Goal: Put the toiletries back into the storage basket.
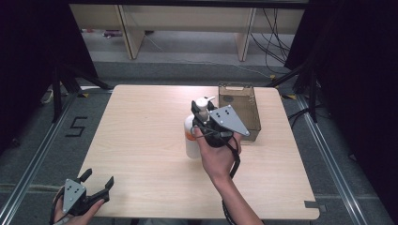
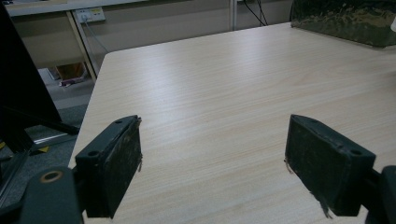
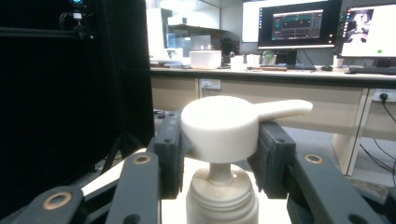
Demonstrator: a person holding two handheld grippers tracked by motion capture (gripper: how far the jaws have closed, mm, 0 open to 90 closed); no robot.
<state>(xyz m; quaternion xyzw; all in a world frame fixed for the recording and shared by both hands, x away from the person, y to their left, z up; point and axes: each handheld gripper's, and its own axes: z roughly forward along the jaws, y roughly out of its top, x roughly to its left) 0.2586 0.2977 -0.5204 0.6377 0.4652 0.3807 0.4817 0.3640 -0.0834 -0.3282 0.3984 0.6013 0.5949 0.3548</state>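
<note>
A white pump bottle (image 1: 191, 138) with an orange label stands upright near the middle of the table (image 1: 141, 131). My right gripper (image 1: 202, 111) is shut on its white pump head (image 3: 219, 126), one jaw on each side, with the spout pointing right in the right gripper view. My left gripper (image 1: 97, 182) sits at the table's front left corner, held in a hand. It is open, and bare wood lies between its jaws (image 2: 212, 172).
A translucent brown bin (image 1: 240, 110) stands just right of and behind the bottle; its edge (image 2: 345, 21) also shows far right in the left gripper view. Desk legs and cables lie on the floor beyond the table's far edge.
</note>
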